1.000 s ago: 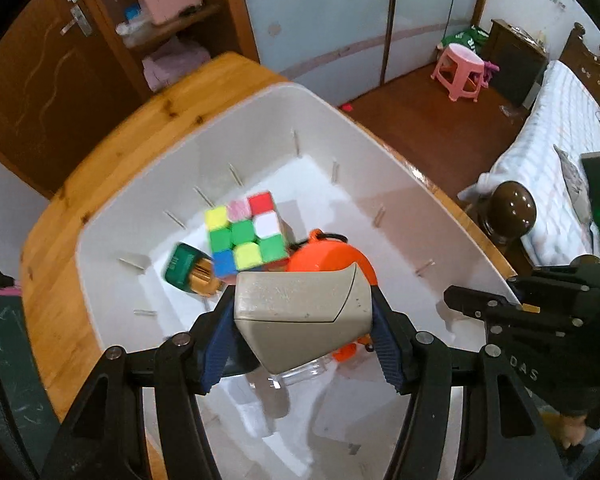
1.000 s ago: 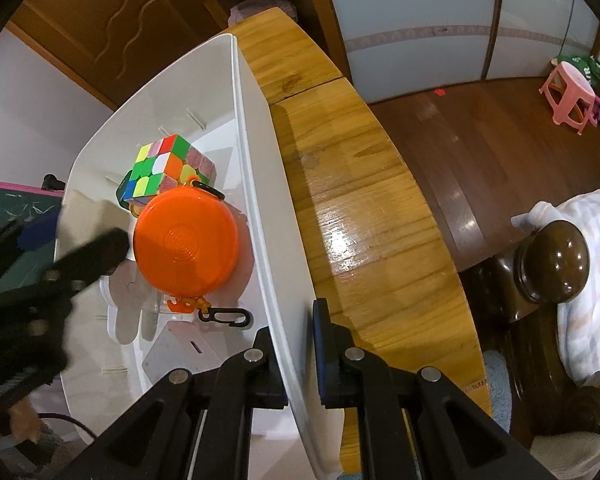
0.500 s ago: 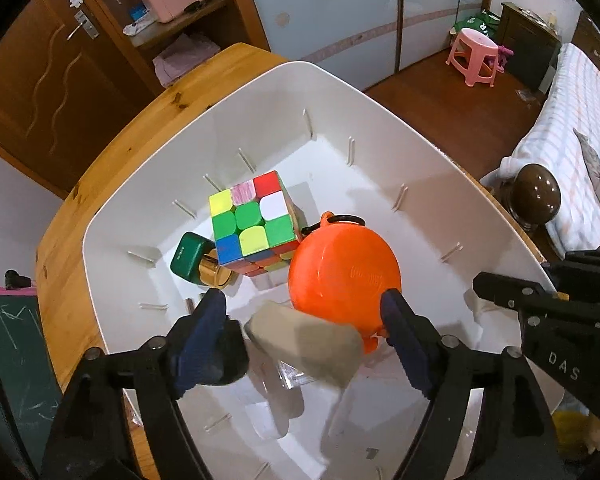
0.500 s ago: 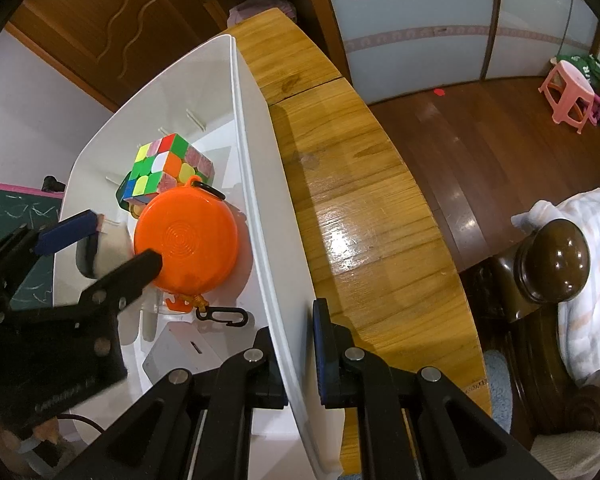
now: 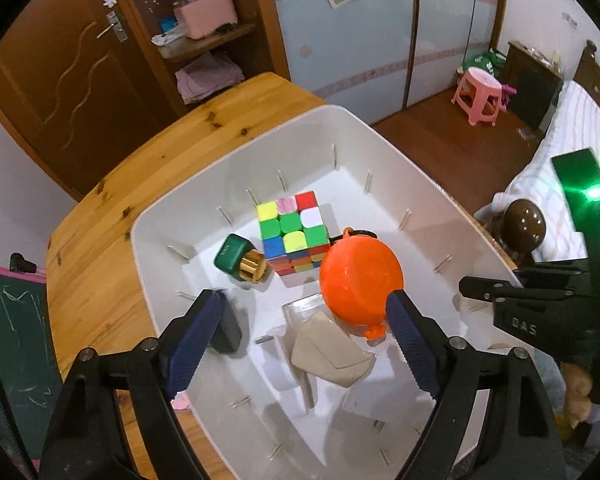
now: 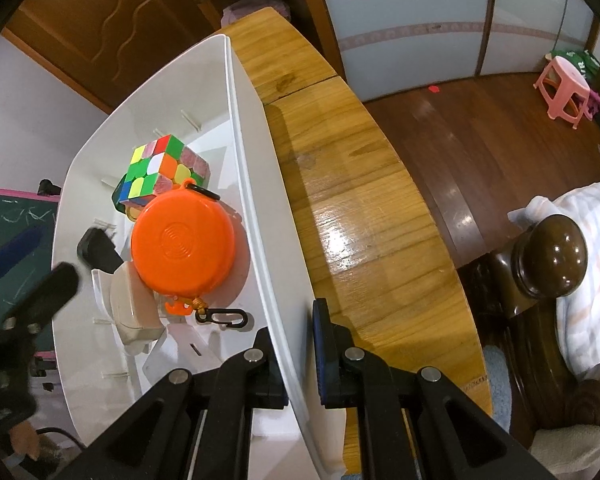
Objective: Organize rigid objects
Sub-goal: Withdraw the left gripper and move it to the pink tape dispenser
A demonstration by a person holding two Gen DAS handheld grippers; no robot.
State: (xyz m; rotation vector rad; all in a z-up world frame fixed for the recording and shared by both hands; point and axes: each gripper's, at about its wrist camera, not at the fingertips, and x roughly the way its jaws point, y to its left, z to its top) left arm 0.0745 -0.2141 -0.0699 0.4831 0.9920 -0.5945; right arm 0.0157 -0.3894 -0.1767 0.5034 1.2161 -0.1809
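A white plastic bin (image 5: pixel 172 216) sits on the wooden table. Inside it are a colour cube (image 5: pixel 292 228), an orange round case (image 5: pixel 360 280), a green bottle with a gold cap (image 5: pixel 238 258), a black plug (image 5: pixel 228 328) and a beige wedge-shaped object (image 5: pixel 328 354). My left gripper (image 5: pixel 303 308) hovers above the beige object. Its jaws are opening and its pads touch nothing. My right gripper (image 6: pixel 298 340) is shut on the bin's long side wall (image 6: pixel 256 184). From that side the orange case (image 6: pixel 182 246) partly covers the beige object (image 6: pixel 134 304).
The wooden table (image 6: pixel 360 200) runs along the bin's right side and ends at a curved edge. A green chalkboard (image 5: pixel 4 340) stands left of the table. A bed with a brown bedpost (image 6: pixel 552 256) lies to the right. A pink stool (image 5: pixel 478 96) stands on the floor beyond.
My left gripper opened and let go of the beige object, which now lies in the bin by the orange case. The gripper then lifted and drew back. My right gripper kept still.
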